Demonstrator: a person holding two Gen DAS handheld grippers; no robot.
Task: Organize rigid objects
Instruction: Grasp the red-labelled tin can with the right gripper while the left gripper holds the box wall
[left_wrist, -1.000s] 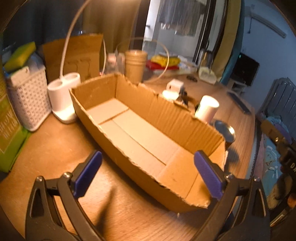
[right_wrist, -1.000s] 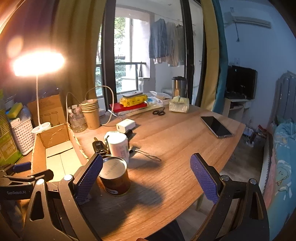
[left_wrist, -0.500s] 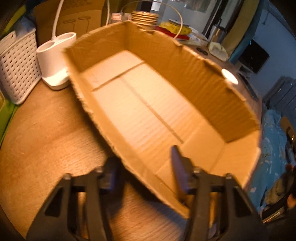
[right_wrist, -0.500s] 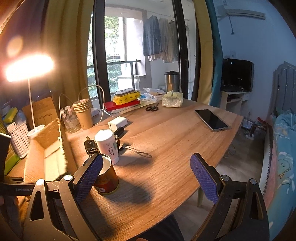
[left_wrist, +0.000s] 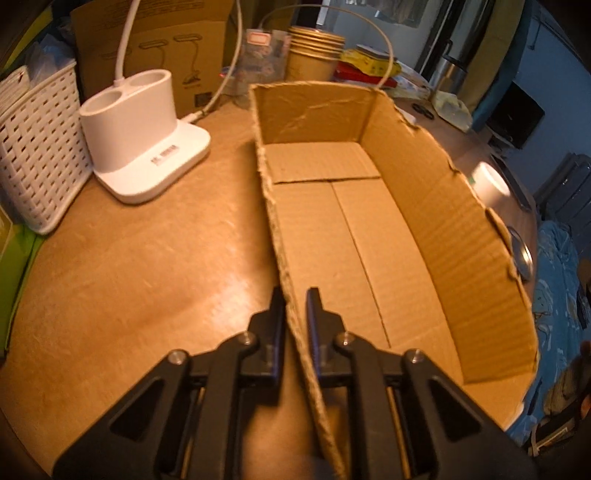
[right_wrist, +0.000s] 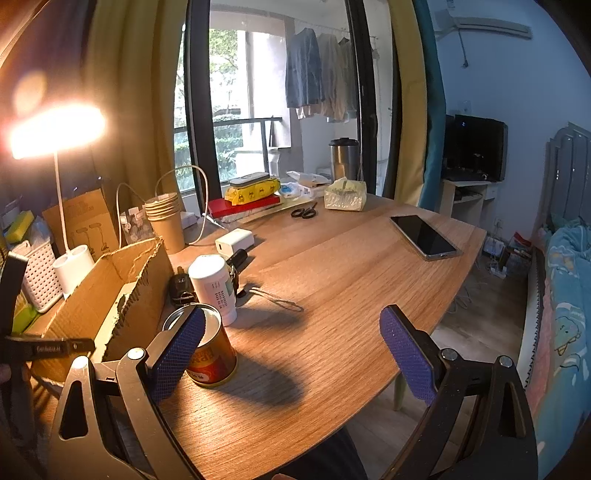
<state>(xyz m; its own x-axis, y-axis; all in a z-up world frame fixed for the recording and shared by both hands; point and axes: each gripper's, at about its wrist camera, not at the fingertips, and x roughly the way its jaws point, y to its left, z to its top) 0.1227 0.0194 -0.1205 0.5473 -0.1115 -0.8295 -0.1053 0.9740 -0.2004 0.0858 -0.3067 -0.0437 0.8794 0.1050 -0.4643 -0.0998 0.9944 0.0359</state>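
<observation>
Left wrist: tongs (left_wrist: 295, 306) newly clamped on box wall (left_wrist: 284, 266).

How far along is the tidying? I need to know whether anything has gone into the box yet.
Nothing is packed: the cardboard box is empty. In hand: the left gripper has just closed on the box's near wall. The right gripper is open, holding nothing. Left to do: the can, white bottle, car key and white charger all sit on the table beside the box.

A white lamp base (left_wrist: 136, 147) stands beside a white woven basket (left_wrist: 33, 155). A stack of paper cups (right_wrist: 166, 218), black scissors (right_wrist: 304, 212) and a dark tablet (right_wrist: 424, 236) lie on the wooden table (right_wrist: 332, 295).
</observation>
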